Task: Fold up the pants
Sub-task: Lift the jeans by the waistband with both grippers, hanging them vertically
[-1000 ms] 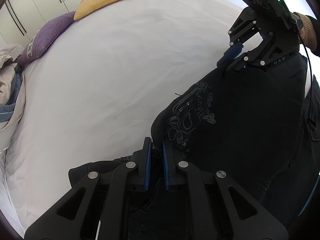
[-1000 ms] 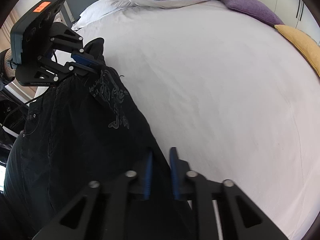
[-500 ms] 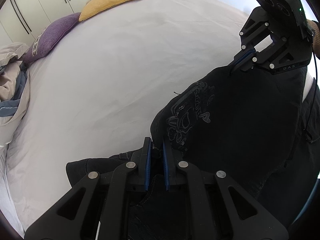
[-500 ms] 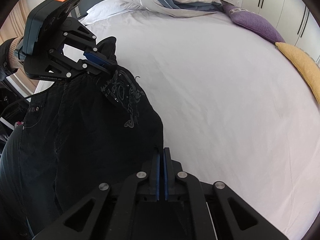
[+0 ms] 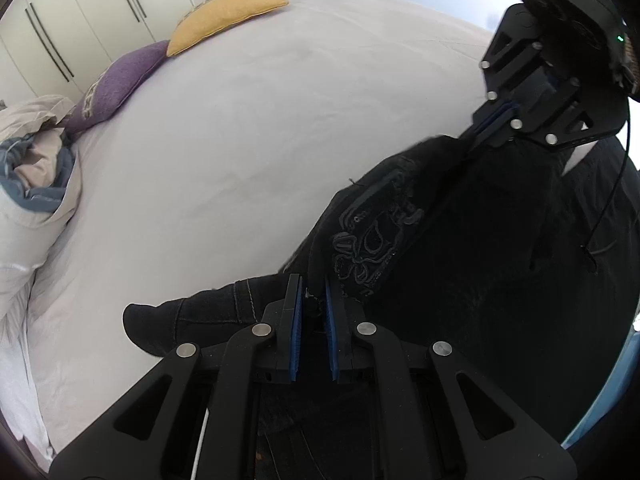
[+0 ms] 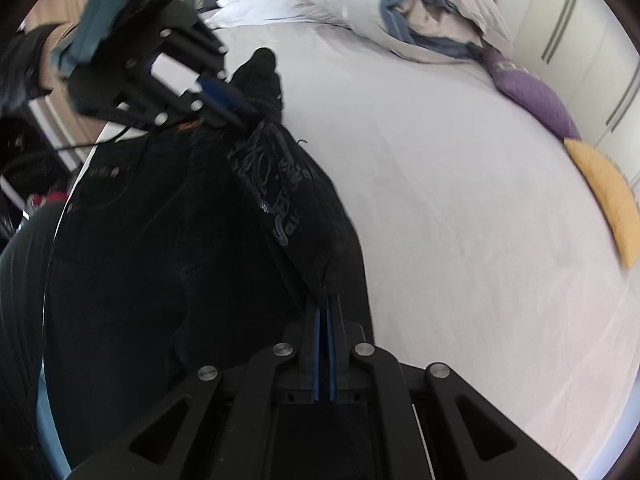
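Observation:
The black pants (image 5: 460, 240) with an embroidered back pocket (image 5: 372, 236) hang stretched between both grippers above the white bed (image 5: 224, 152). My left gripper (image 5: 313, 296) is shut on one end of the waistband; a leg end trails onto the sheet at its left. My right gripper (image 6: 325, 304) is shut on the other end of the waistband, and it shows in the left wrist view (image 5: 492, 120) at upper right. The left gripper shows in the right wrist view (image 6: 236, 110), blurred. The pants (image 6: 168, 240) fill the left of that view.
A yellow cushion (image 5: 224, 16) and a purple cushion (image 5: 116, 84) lie along the bed's far edge by white wardrobes. A bundled duvet (image 5: 32, 184) and white pillows (image 6: 276, 8) sit at the head end. The near bed edge lies under the hanging pants.
The right gripper closed on the waistband. Both grippers have lifted and drawn the pants up, and the waistband is now taut between them.

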### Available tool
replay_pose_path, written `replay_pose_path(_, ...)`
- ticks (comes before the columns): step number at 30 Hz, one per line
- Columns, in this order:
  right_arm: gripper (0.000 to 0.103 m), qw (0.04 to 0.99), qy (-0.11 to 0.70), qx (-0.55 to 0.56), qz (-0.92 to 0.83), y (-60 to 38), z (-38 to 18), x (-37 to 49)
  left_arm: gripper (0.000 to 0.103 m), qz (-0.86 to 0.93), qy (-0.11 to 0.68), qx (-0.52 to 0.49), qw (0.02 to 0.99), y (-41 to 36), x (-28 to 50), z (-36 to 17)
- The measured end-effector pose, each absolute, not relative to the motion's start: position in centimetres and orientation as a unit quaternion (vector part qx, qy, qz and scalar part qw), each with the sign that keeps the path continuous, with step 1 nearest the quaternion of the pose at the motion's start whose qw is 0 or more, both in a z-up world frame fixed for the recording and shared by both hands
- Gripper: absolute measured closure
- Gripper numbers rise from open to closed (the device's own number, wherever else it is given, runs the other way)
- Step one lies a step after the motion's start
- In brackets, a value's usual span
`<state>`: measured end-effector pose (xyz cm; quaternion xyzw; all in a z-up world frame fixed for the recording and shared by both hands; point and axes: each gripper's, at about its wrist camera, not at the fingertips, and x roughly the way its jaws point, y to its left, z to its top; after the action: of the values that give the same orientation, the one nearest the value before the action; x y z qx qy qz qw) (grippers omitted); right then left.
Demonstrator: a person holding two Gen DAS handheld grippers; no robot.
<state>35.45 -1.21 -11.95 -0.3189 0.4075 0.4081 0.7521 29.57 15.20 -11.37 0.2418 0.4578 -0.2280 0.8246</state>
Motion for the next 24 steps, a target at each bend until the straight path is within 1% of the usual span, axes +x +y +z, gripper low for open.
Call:
replay_pose_path(9,0.100,0.731,0.361,-0.395,0.423,1.7,-11.5,25.6,0.094,-0.220,0.462,0.260,0.819,16.3,22.4,-12.7)
replay_pose_path(15,0.100,0.713,0.344,-0.439,0.425,3.5,-13.5,19.6,0.093,-0.218,0.478,0.268,0.807,16.7,18.5,-15.2)
replay_pose_path(24,0.100,0.680,0.311,-0.509,0.426,6.4,-15.5,14.5,0.093,-0.212,0.479,0.291,0.801,17.9,15.4,-16.4)
